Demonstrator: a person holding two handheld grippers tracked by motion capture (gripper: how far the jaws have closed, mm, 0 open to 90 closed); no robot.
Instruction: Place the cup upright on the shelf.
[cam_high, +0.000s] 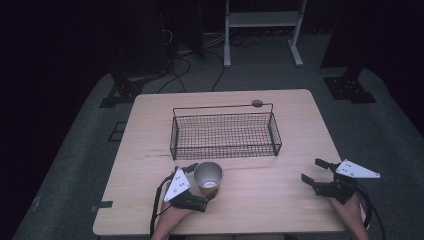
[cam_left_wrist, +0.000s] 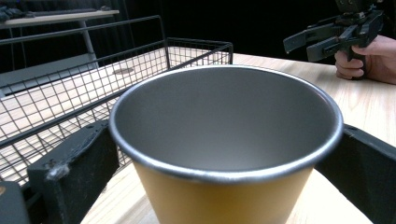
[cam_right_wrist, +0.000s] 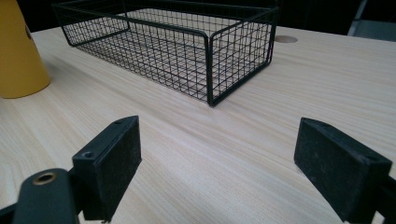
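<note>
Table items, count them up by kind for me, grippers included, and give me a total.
Cup: 1, yellow outside, metal inside, standing upright between the left gripper's jaws
Wire basket: 1, black
Grippers: 2, left gripper and right gripper
Total: 4

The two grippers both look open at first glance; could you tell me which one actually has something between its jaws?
The left gripper: its jaws flank the yellow cup on both sides. The right gripper has its jaws spread over bare table.
</note>
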